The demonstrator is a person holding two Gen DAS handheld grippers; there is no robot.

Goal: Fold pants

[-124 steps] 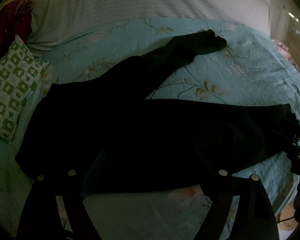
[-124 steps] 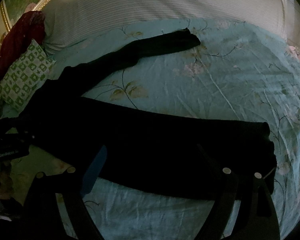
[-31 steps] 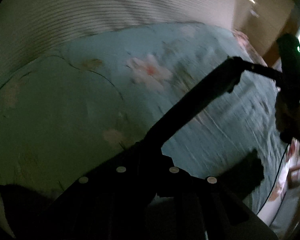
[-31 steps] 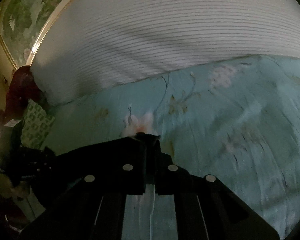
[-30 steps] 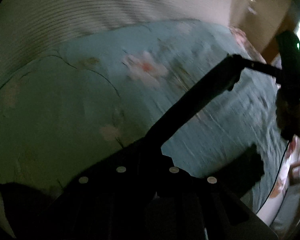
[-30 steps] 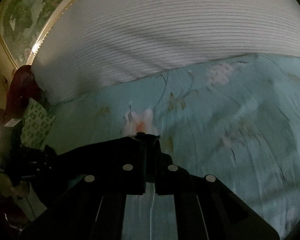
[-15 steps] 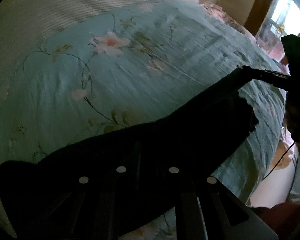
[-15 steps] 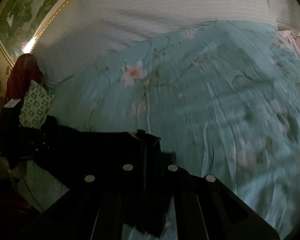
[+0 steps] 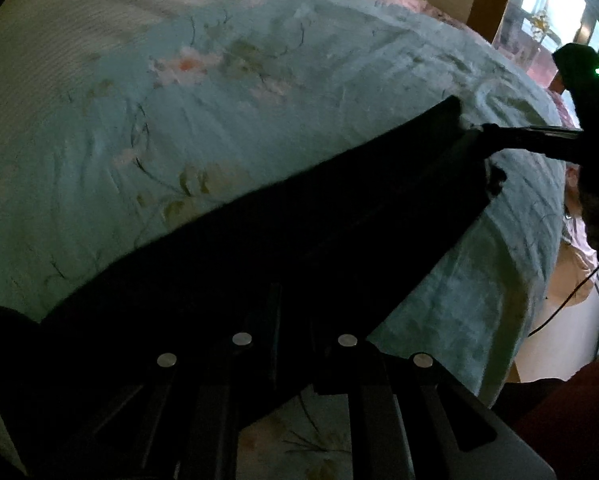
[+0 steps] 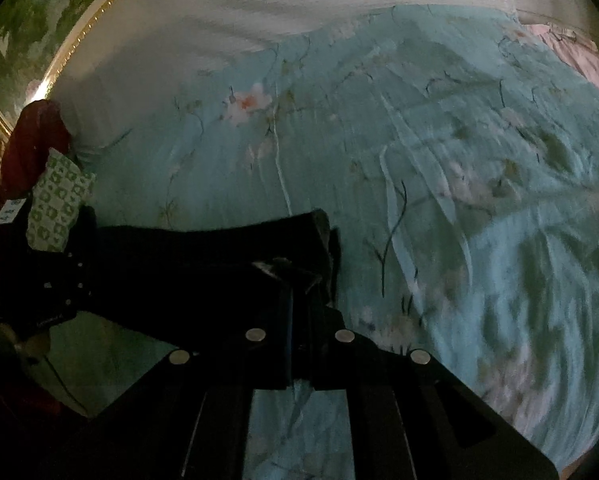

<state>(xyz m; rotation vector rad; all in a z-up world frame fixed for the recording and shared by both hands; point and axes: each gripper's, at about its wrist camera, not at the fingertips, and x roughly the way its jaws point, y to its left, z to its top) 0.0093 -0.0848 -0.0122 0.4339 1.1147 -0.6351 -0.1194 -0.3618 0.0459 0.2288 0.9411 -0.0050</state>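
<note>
The black pants (image 9: 299, 232) lie stretched as one long dark band across the light blue flowered bedsheet (image 9: 239, 100). My left gripper (image 9: 275, 308) is shut on the pants at their left end. My right gripper (image 10: 295, 284) is shut on the pants (image 10: 203, 256) at their right end, near the leg cuffs. In the left wrist view the right gripper (image 9: 483, 130) shows at the far end of the pants. In the right wrist view the left gripper (image 10: 51, 288) shows at the left edge.
A white striped bolster (image 10: 299, 12) runs along the head of the bed. A green and white patterned pillow (image 10: 57, 200) and a dark red cloth (image 10: 31, 140) lie at the left. The bed's near edge drops to the floor (image 9: 555, 344) at the right, where a cable hangs.
Earlier the pants lay spread with legs apart and both grippers open. Both grippers are now shut on the pants, lifted them, and in the last half second lowered them toward the sheet.
</note>
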